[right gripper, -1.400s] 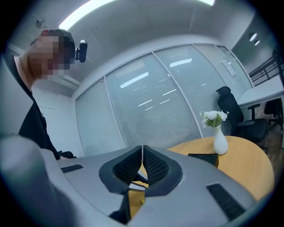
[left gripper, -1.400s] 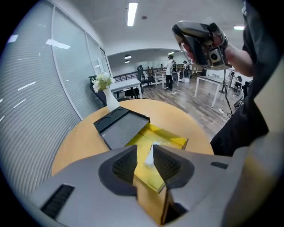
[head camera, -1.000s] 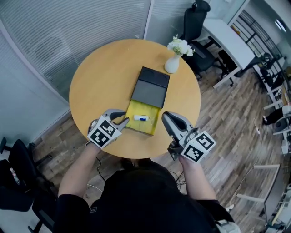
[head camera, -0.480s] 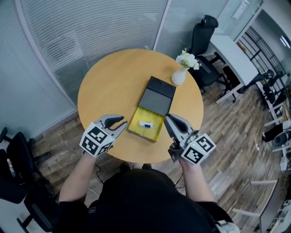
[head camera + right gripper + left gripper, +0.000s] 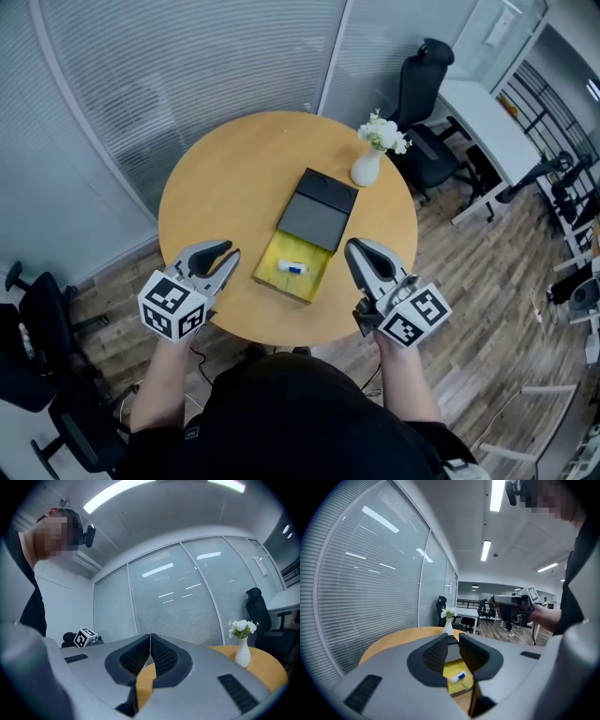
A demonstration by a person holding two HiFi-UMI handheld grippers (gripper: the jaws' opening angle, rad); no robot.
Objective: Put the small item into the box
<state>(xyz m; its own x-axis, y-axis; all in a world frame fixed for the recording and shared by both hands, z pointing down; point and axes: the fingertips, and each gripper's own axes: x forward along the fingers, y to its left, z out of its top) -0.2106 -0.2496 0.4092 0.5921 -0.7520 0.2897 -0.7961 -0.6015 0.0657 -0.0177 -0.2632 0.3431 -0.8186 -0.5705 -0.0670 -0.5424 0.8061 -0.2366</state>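
Head view is showing both grippers hovering over the near edge of the round table (image 5: pixel 225 178), one at each side of the box (image 5: pixel 315 212). The left gripper (image 5: pixel 228 254) is pointing at the box from the near-left edge. In the left gripper view its jaws are standing slightly spread with nothing between them, and only the tray is showing through the gap. The right gripper (image 5: pixel 355 249) is hanging at the near-right edge, and the right gripper view is showing its jaws pressed together and pinching nothing. Between the two, the yellow tray (image 5: pixel 278 287) of the box is lying pulled out toward the near edge, and the small item (image 5: pixel 292 267), white with a blue end, is lying flat inside it, apart from both grippers. Beyond the tray, the dark sleeve of the box is sitting near the table's middle, and a white vase (image 5: pixel 366 170) with flowers is standing by the far-right edge. The placing step is looking done, so the next move is probably calling for the tray to be pushed into the sleeve while the sleeve is being steadied.
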